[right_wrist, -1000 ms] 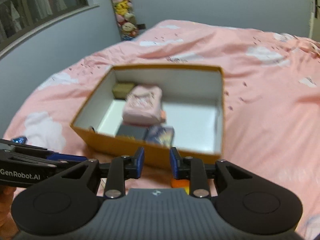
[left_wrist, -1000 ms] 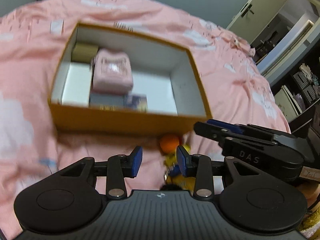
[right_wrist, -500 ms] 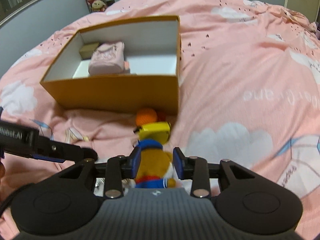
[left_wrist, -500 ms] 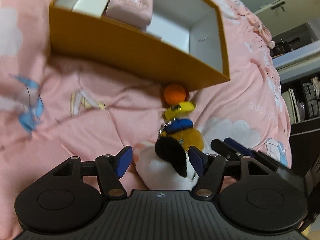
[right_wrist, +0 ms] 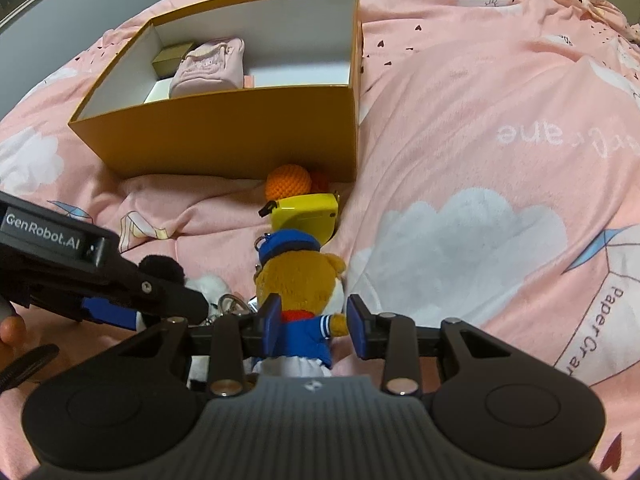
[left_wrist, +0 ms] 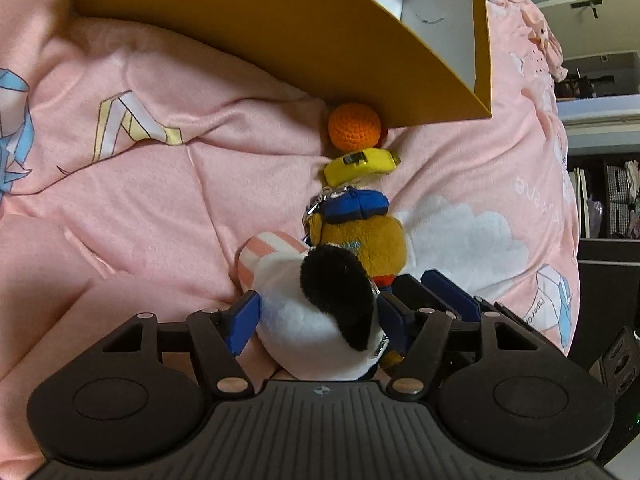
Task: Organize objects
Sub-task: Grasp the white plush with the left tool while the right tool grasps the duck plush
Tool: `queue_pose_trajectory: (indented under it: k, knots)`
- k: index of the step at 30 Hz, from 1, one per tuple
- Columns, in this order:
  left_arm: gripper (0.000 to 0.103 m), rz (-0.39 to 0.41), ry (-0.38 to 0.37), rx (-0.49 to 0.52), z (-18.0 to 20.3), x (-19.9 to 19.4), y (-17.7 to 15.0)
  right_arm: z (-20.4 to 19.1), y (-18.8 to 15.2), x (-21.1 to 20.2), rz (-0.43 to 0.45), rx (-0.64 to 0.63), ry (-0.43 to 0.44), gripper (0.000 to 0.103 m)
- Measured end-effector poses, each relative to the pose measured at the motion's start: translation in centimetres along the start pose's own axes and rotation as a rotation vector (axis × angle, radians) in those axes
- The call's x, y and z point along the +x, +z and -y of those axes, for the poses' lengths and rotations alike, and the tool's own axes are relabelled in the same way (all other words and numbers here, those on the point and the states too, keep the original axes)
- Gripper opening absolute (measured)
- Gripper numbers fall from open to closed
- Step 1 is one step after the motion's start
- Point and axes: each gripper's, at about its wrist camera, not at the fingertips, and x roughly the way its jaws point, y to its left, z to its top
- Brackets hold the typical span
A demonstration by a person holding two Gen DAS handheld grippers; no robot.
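Two plush toys lie side by side on the pink bed (right_wrist: 460, 128), in front of the orange box (right_wrist: 224, 136). My left gripper (left_wrist: 316, 316) straddles the white plush with the black ear (left_wrist: 320, 320); its fingers (left_wrist: 242, 322) stand wide and are narrowing, the blue pads right against its fur, though I cannot tell whether they press. My right gripper (right_wrist: 314, 320) sits around the brown bear in the blue sailor outfit (right_wrist: 300, 280), part open, with a gap showing beside the right pad. Beyond the bear lie a yellow gadget (right_wrist: 306, 216) and an orange crochet ball (right_wrist: 288, 182), the ball touching the box wall. Inside the box rest a pink pouch (right_wrist: 210, 68) and a small olive box (right_wrist: 172, 58).
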Motion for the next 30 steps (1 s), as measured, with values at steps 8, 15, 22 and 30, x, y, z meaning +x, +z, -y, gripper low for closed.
queue_pose_trajectory:
  k: [8, 15, 22, 30]
  knots:
    - [0.06, 0.014, -0.031, 0.015, -0.7, -1.0, -0.3, -0.3, 0.1, -0.4, 0.019, -0.017, -0.008, 0.038]
    - [0.057, 0.081, -0.024, 0.091, -0.1, -3.3, -0.8, -0.8, 0.5, -1.0, 0.044, -0.039, 0.024, 0.038]
    - [0.057, 0.268, 0.068, 0.248, 1.5, -6.9, -1.1, -1.1, 0.8, 0.0, 0.006, -0.054, 0.034, 0.041]
    - [0.057, 0.366, 0.175, 0.362, 1.0, -6.4, -0.4, -2.7, 1.2, 1.7, -0.044, -0.15, 0.018, 0.054]
